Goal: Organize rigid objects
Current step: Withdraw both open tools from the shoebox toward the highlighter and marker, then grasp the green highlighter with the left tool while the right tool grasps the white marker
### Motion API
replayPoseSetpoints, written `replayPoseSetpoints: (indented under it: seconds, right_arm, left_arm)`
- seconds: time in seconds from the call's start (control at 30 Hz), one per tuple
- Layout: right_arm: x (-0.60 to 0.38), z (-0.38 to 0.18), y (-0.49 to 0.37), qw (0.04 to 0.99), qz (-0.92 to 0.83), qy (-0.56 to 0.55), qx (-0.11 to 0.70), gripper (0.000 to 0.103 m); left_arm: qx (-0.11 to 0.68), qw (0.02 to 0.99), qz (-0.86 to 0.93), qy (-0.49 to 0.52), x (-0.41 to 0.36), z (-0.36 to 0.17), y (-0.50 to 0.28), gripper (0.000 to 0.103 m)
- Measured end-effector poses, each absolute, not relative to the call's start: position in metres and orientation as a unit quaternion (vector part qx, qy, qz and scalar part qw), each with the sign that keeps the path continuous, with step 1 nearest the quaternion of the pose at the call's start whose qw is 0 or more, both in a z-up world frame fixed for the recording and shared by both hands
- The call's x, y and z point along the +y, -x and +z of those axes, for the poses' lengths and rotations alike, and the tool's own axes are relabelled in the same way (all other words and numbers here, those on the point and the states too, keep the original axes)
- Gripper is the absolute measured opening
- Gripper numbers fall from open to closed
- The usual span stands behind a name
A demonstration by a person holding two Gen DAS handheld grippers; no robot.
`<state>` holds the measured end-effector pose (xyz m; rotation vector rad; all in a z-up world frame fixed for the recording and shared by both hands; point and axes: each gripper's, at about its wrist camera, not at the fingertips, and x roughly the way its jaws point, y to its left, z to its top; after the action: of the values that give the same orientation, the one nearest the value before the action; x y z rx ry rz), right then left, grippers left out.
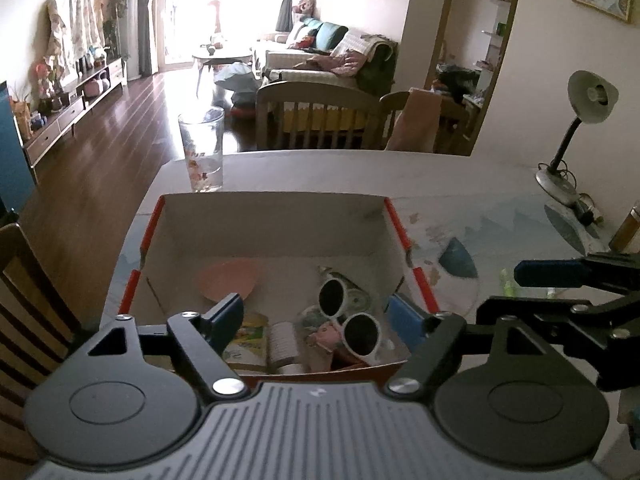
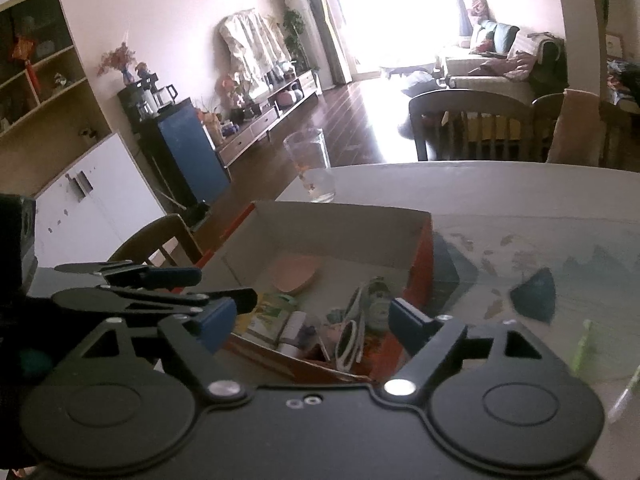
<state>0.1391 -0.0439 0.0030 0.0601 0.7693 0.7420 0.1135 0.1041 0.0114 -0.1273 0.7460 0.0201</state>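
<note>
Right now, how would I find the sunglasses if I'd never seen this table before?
Look for the open cardboard box with red edges on the table, nearer than the drinking glass. Among the small things at its near end lie the sunglasses. They are the only thing there with two round dark lenses in thick white frames.

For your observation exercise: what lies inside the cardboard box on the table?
Inside the cardboard box: white sunglasses, a pink dish, a green-and-yellow packet and a small white roll. More items lie beneath the sunglasses, too covered to identify.
</note>
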Motion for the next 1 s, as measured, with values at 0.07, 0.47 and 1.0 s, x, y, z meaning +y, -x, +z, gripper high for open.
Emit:
replayPoseSetpoints:
  seconds: [0.07,0.47,1.0]
  right_arm:
    - [-0.055,0.003,-0.138,0.862,0.351,-0.038,0.365,0.088]
    - [-0.120,0.001,-0.133,0.882,0.311,-0.063,0.347,0.095]
    - [-0.225,-0.035,-0.143,0.901,0.220,-0.085,0.366,0.098]
  left_arm:
    - [0.361,0.930,0.005,0.064,0.097,0.013,-0.114,0.081]
    - [0.352,0.934,-0.017,0.060,0.043,0.014,-0.125,0.094]
    - [0.361,0.928,-0.085,0.034,-0.062,-0.002,-0.171,0.102]
